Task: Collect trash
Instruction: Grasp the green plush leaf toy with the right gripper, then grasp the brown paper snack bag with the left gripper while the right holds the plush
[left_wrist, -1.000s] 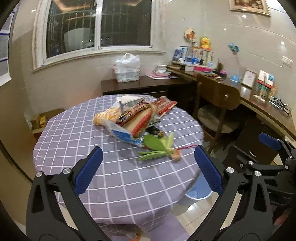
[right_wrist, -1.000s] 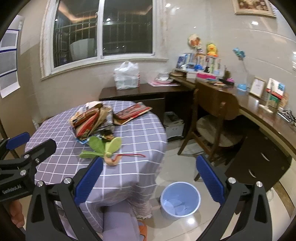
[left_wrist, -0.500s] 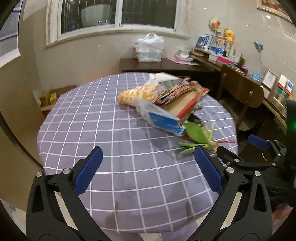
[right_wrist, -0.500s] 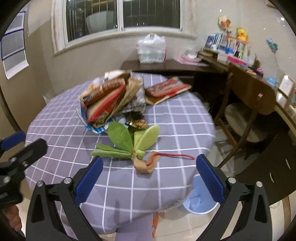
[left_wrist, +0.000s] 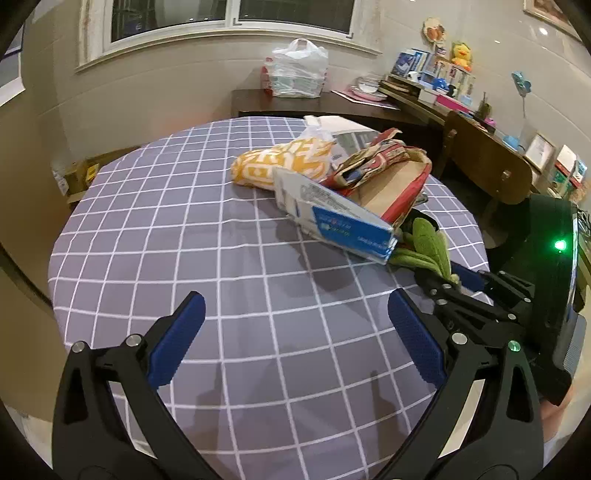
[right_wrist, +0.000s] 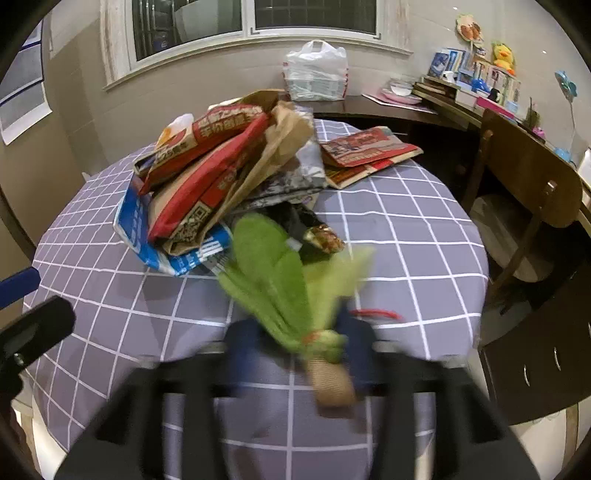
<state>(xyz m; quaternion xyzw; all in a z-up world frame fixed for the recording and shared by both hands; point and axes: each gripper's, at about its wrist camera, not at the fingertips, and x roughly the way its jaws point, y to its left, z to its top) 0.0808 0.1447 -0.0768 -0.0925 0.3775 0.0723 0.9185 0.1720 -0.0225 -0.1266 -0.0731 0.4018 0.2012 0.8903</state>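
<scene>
leafy stalk (right_wrist: 291, 295): on counter (right_wrist: 406, 236) beside wrapper pile (right_wrist: 221, 177) | right tongs (right_wrist: 295, 354): blurred, closing with the stalk's tied base between them, contact unclear | left tongs (left_wrist: 295, 332): wide apart, empty, over checked cloth

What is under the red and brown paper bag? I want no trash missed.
Under the red and brown paper bag lies a blue and white carton, with dark crumpled wrappers at its right edge. Anything deeper in the pile is covered.
</scene>
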